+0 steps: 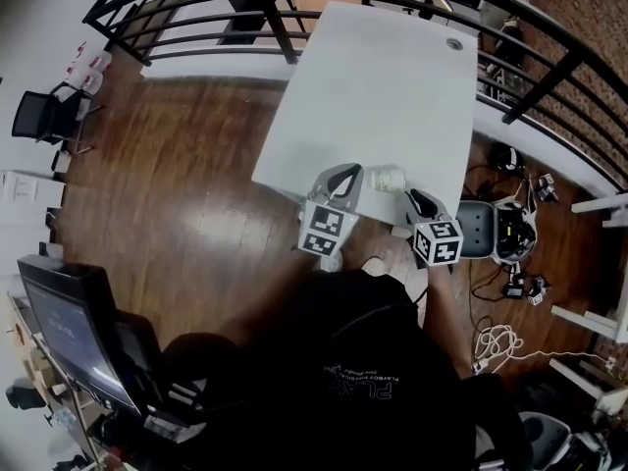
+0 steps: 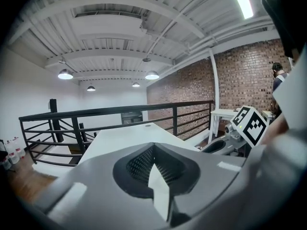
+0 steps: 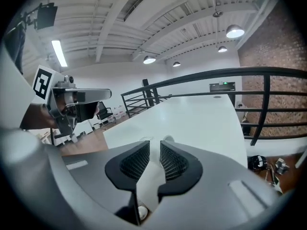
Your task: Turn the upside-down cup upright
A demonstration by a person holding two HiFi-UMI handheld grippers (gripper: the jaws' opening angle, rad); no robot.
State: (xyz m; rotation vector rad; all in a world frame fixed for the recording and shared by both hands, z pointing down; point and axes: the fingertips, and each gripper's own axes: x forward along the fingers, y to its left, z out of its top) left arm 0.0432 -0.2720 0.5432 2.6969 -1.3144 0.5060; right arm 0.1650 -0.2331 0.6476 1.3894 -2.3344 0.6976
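Observation:
A small pale cup [image 1: 386, 177] stands near the front edge of the white table [image 1: 392, 86]; I cannot tell which way up it is. My left gripper [image 1: 338, 181] sits just left of the cup, and its jaws meet at the tips with nothing held [image 2: 153, 147]. My right gripper [image 1: 416, 200] is just right of the cup. Its jaws [image 3: 154, 150] stand a narrow gap apart, empty. In the right gripper view the cup [image 3: 166, 139] shows only as a small rim just beyond the jaw tips.
A black metal railing [image 1: 196, 8] runs round the table's far and right sides. Wooden floor [image 1: 177, 165] lies to the left. A grey chair [image 1: 479, 229] and cables [image 1: 496, 341] are at the right, and a monitor [image 1: 69, 327] at the lower left.

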